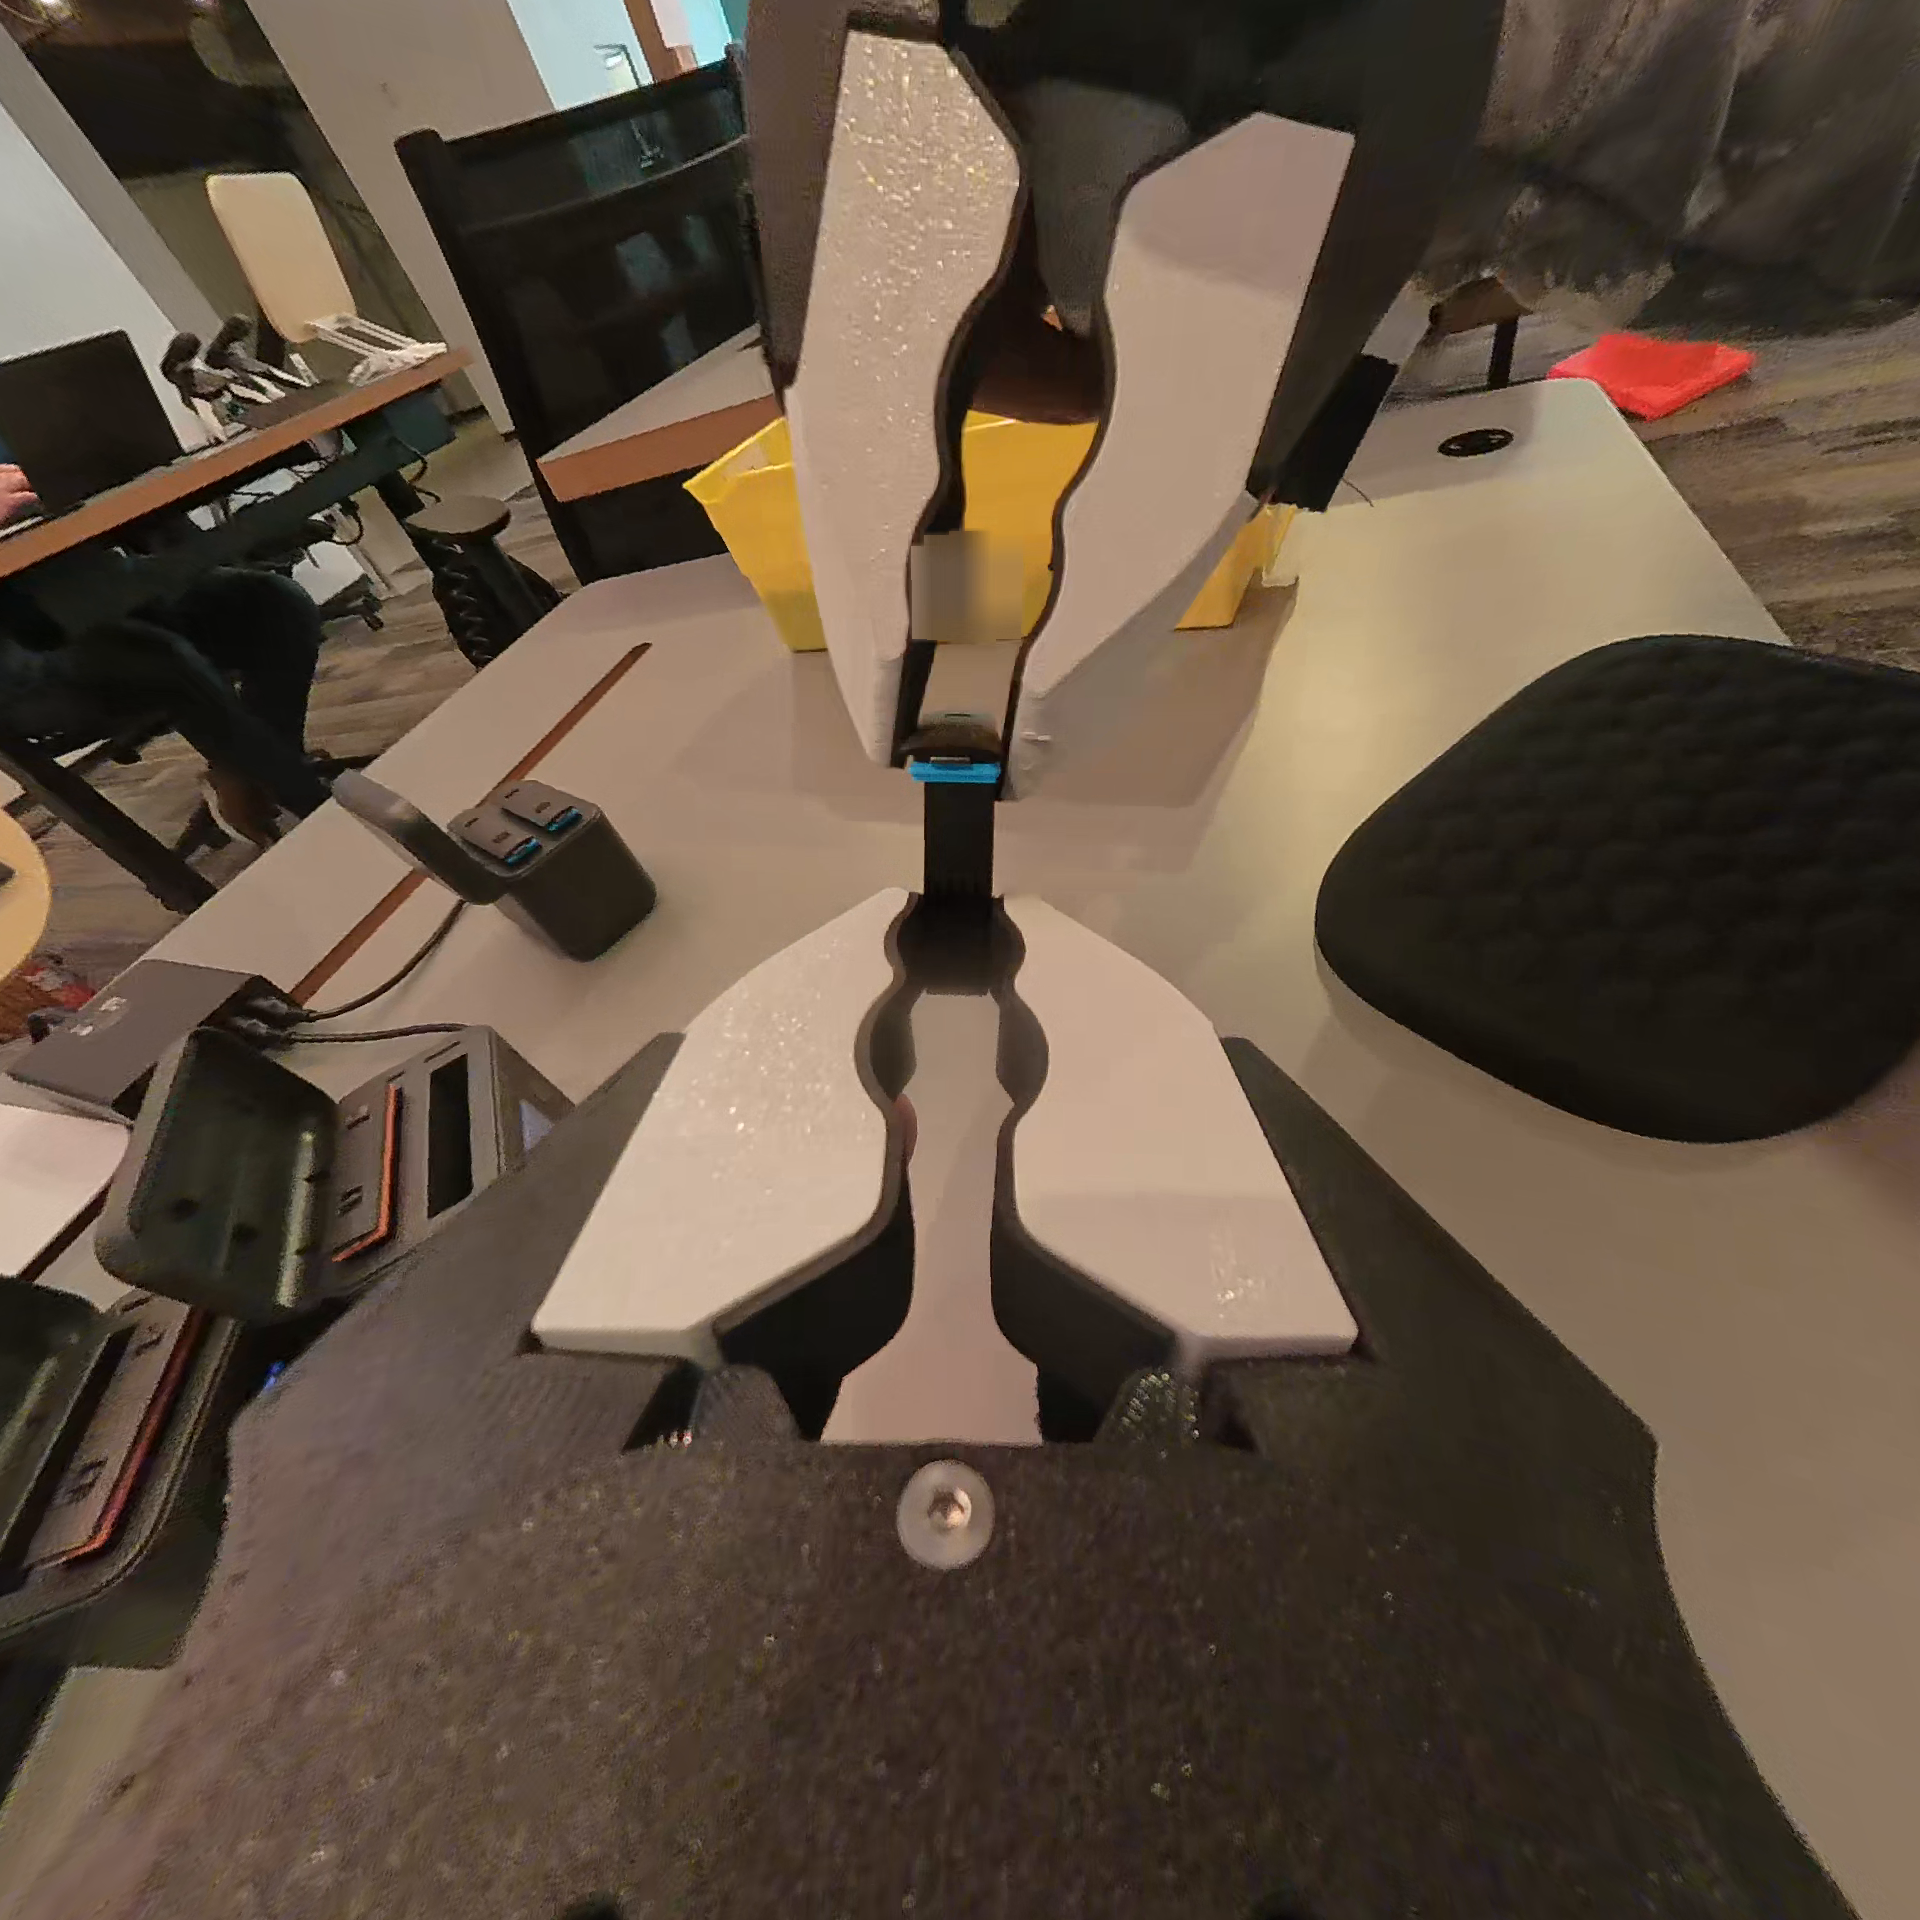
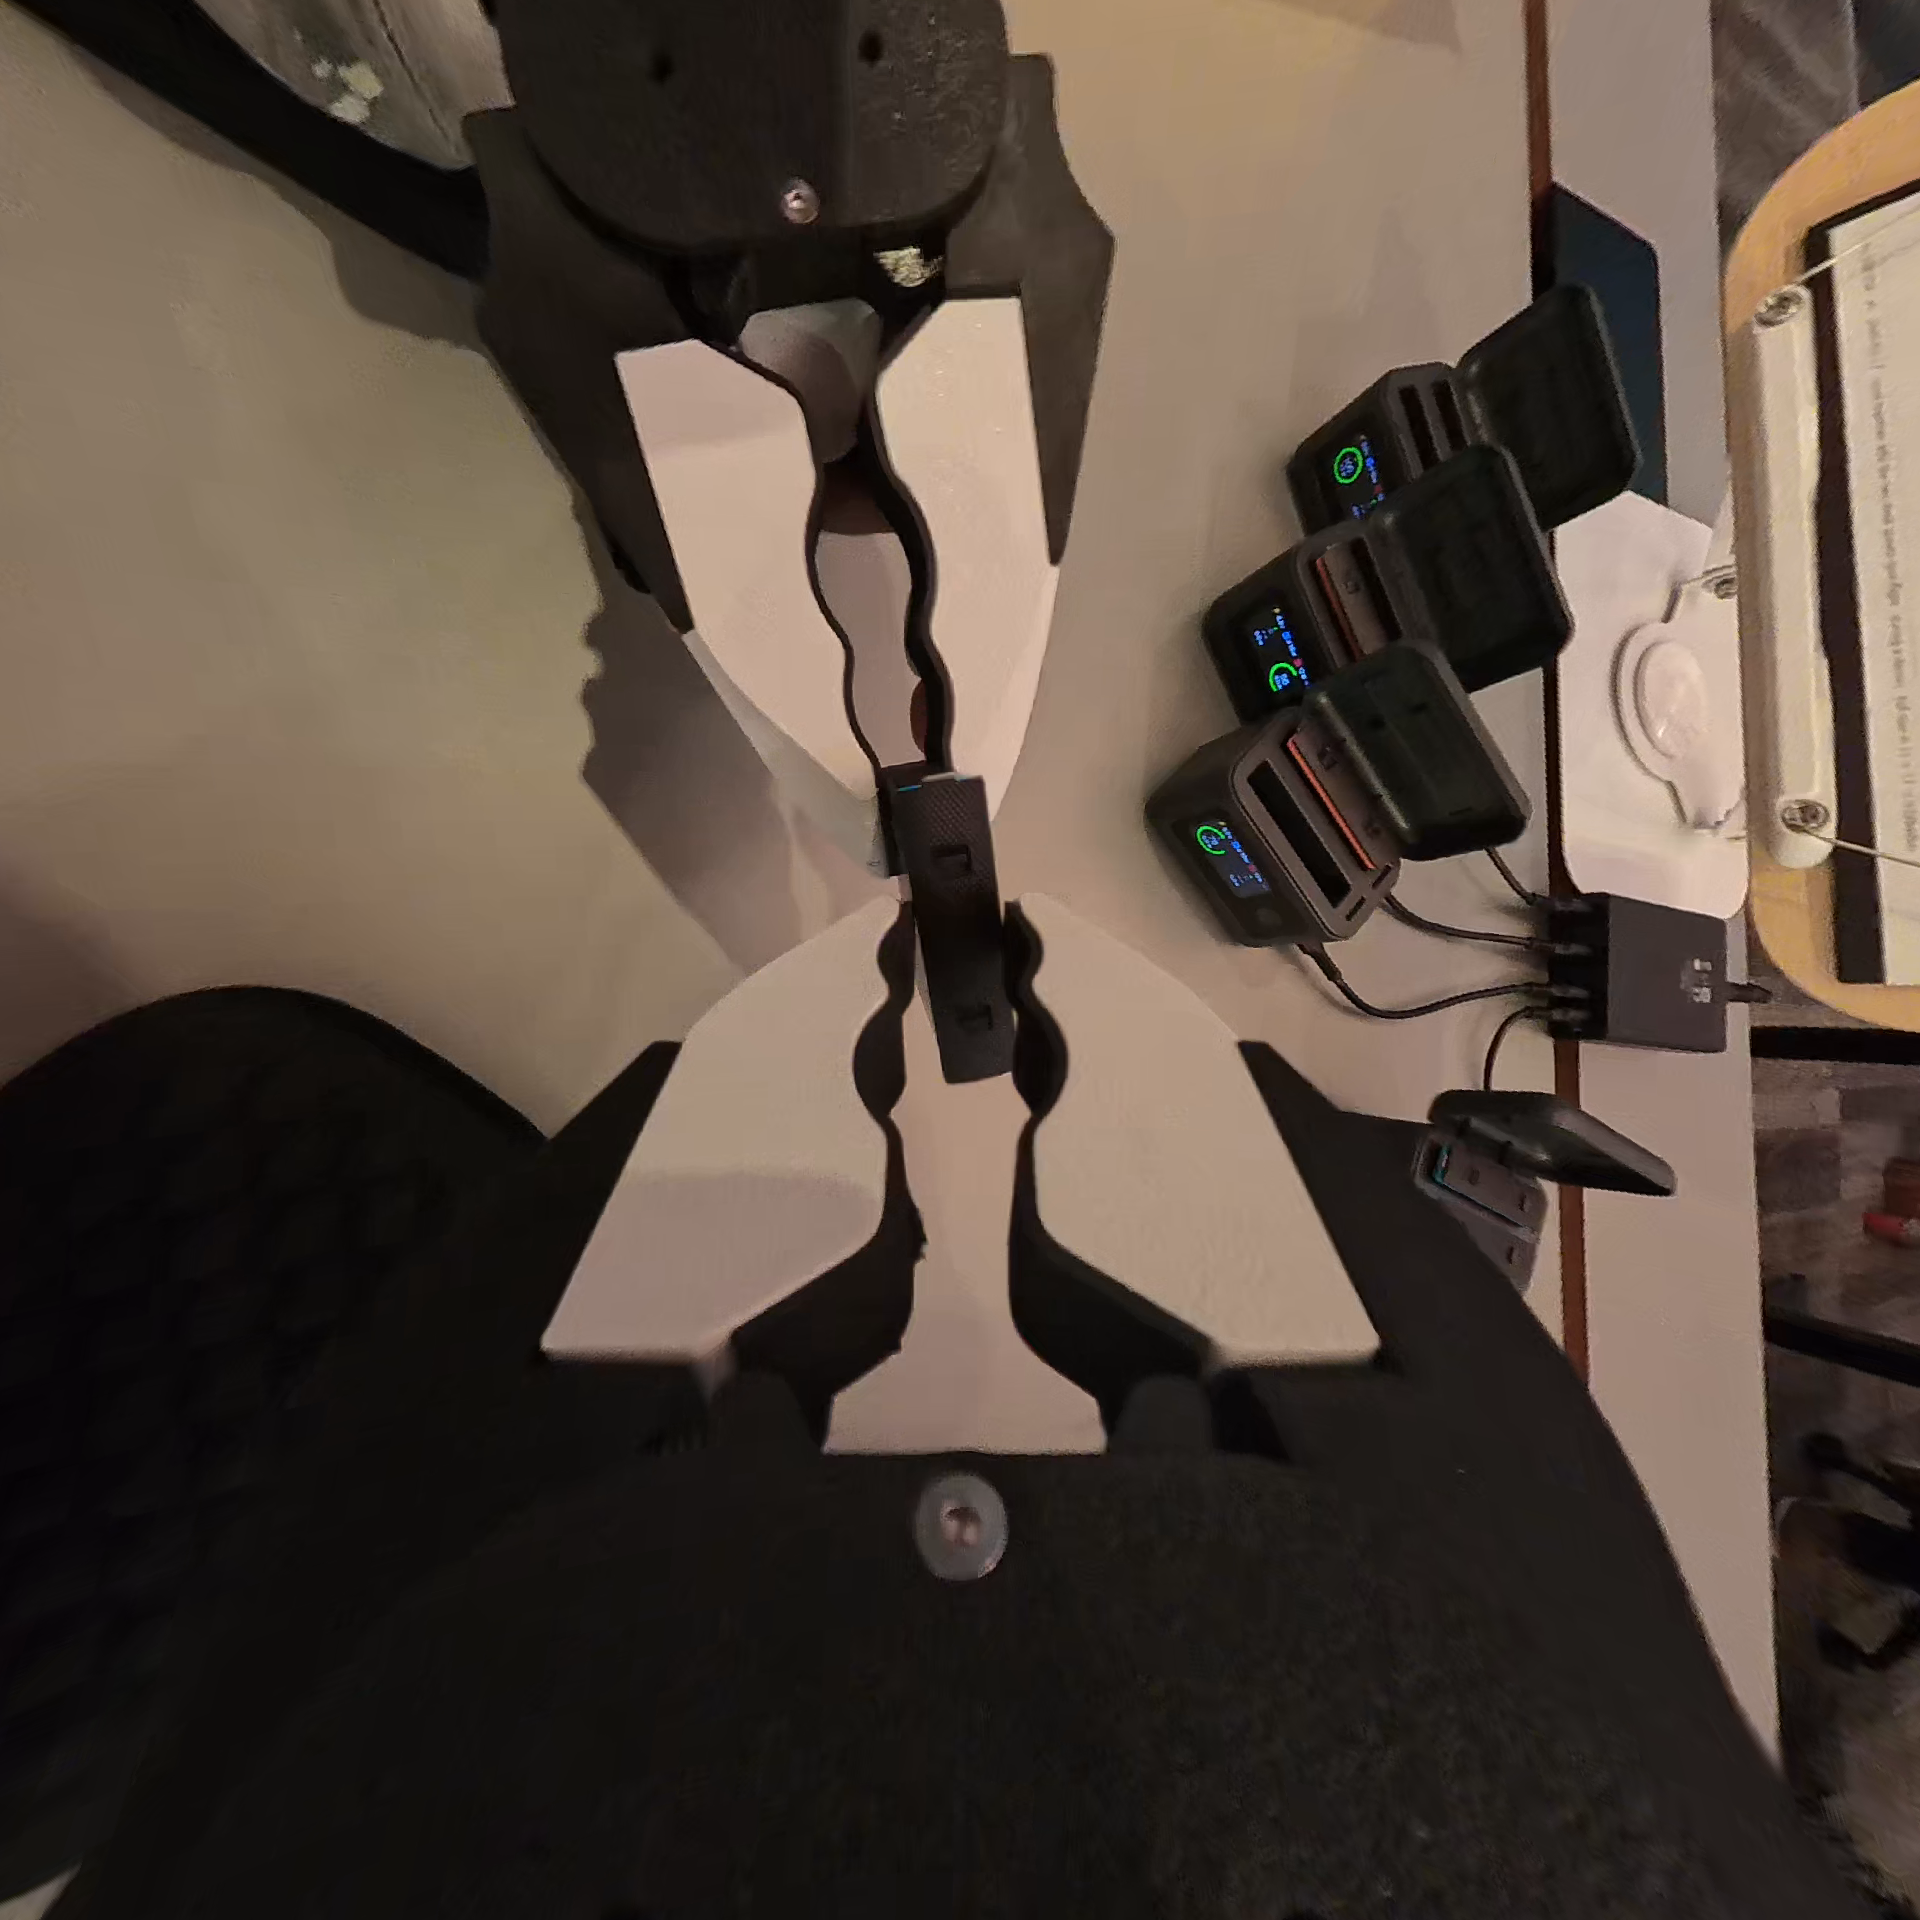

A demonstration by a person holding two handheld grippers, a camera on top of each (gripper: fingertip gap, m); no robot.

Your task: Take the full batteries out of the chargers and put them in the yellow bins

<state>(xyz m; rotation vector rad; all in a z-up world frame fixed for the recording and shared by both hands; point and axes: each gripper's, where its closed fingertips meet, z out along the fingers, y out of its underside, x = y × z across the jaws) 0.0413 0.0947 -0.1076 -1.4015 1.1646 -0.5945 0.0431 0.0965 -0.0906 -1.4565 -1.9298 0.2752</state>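
Observation:
One black battery (image 1: 956, 847) with a blue end hangs in the air between both grippers, over the grey table (image 1: 1455, 623). My left gripper (image 1: 954, 914) is shut on its near end. My right gripper (image 1: 954, 758) comes down from above and is shut on its far end. In the right wrist view the battery (image 2: 951, 894) sits between my right gripper (image 2: 956, 925) and the left gripper (image 2: 925, 821) opposite it. A yellow bin (image 1: 758, 520) stands behind the right gripper, mostly hidden by it. Three chargers with lit screens (image 2: 1268, 862) (image 2: 1288, 634) (image 2: 1361, 457) stand open at the right.
A fourth charger (image 1: 551, 883) holding blue-ended batteries stands to the left, and it also shows in the right wrist view (image 2: 1486, 1195). A black power hub (image 2: 1642, 971) with cables feeds the chargers. A black cushion (image 1: 1621, 883) lies on the table's right side. A person sits at a far desk. Left and right tips are no more than a few centimetres apart. From either gripper's tips it is about 40 centimeters to the black power hub (image 2: 1642, 971). The left camera catches it too, in the left wrist view (image 1: 153, 1023).

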